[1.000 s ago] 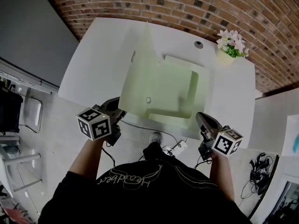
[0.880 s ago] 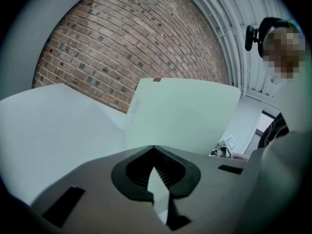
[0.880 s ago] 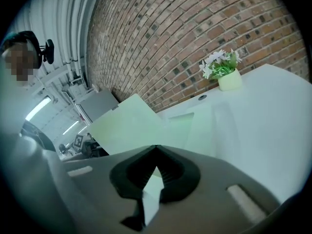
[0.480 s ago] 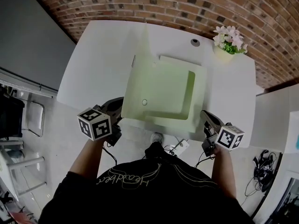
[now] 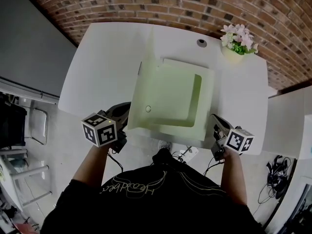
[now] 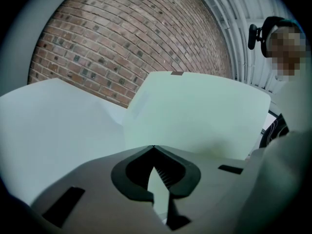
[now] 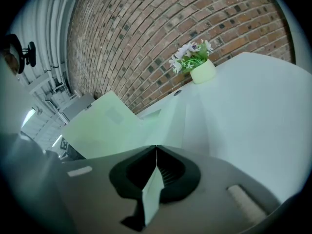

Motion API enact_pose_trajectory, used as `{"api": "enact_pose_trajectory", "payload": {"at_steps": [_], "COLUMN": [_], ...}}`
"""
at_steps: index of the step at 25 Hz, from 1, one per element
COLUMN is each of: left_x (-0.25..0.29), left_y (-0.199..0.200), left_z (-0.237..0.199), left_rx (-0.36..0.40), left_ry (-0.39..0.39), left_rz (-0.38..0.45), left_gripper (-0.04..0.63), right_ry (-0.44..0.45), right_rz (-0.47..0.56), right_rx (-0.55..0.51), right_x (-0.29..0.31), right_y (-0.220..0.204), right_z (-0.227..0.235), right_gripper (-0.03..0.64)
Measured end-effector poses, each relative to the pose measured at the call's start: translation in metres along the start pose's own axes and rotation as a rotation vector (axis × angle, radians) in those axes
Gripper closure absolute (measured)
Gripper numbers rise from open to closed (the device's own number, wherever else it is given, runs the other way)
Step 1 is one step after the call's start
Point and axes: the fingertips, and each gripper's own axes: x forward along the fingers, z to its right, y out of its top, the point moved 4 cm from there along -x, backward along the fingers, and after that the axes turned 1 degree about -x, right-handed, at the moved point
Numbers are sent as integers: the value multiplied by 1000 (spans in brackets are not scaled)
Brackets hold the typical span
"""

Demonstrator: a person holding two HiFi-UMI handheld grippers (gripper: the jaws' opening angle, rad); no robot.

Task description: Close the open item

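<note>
Pale-green cardboard box [image 5: 173,101] sits in the middle of the white table [image 5: 102,62], open, its lid [image 5: 145,77] standing up along the box's left side. A small pot of pink-and-white flowers [image 5: 235,42] stands at the table's far right corner, against the brick wall [image 5: 146,4], and a round cable grommet [image 5: 202,43] lies just left of it.

Both grippers are held low at the table's near edge, one on each side of the box. The left gripper [image 5: 122,112] points at the box's near-left corner, just beside the foot of the raised lid. Its marker cube [image 5: 99,129] faces up and the bare left forearm [image 5: 90,167] runs back toward the body. In the left gripper view, the left gripper's jaws are pressed together at the tips with nothing between them, and the lid fills the space ahead.

The right gripper [image 5: 218,124] angles in toward the box's near-right corner, with its cube [image 5: 240,140] behind it and the right forearm [image 5: 233,177] drawn close to the torso. Its jaws likewise meet at the tips and grip nothing. Whether either gripper touches the box cannot be told.
</note>
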Motion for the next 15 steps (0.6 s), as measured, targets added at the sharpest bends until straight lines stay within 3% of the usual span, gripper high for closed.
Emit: {"api": "enact_pose_trajectory", "payload": {"at_steps": [15], "left_x": [14], "left_y": [-3], "left_z": [3], "left_rx": [-26], "left_ry": [10], "left_rz": [-13], "left_gripper": [593], "right_ry": [64], "right_rz": [-12], "right_rx": [68], "right_x": [14], "right_y": [2], "right_z": [12], "right_gripper": [609]}}
